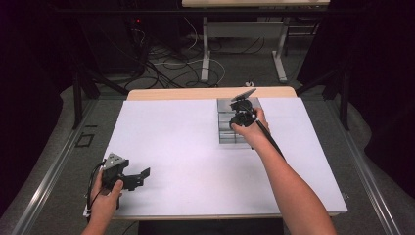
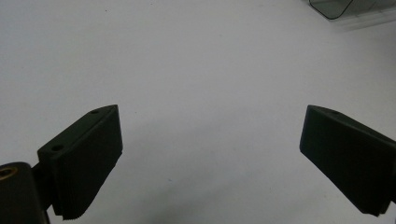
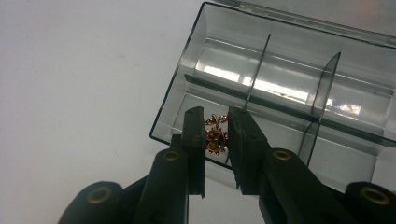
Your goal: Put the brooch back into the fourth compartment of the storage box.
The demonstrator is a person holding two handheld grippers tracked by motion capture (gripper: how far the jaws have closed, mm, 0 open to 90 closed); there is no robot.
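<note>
Nearest, at the table's front left corner, the left gripper [image 1: 139, 176] is held low over the white table sheet [image 1: 176, 147] by the person's left hand [image 1: 105, 198]. Its jaws are spread wide, and nothing is seen between them in the left gripper view except bare sheet; a rounded corner of the clear box [image 2: 331, 9] is caught at that view's upper right edge, well apart from the jaws.

Farther back, right of centre, the clear compartment box [image 1: 230, 127] is set on the sheet, with the right gripper [image 1: 240, 115] held over it by the right hand [image 1: 252, 129]. The box [image 3: 289, 84] is made of smoke-tinted transparent plastic with rounded corners. It is divided by one long partition and by thinner cross walls into several cells. The far cells are seen holding only glare and reflections. What lies in the near cells cannot be told fully, since they are partly covered by the jaws.

Between the jaws of the right gripper [image 3: 216, 137] a small copper-gold ornament [image 3: 215, 136] is clamped, the jaws drawn close around it. The piece is shiny and orange-gold, with a roundish darker middle, a ring of small bright lobes about it, and a short beaded or looped part above. It is held above the box's near corner cell, just inside the front wall. Whether it touches the floor of the cell cannot be told.
</note>
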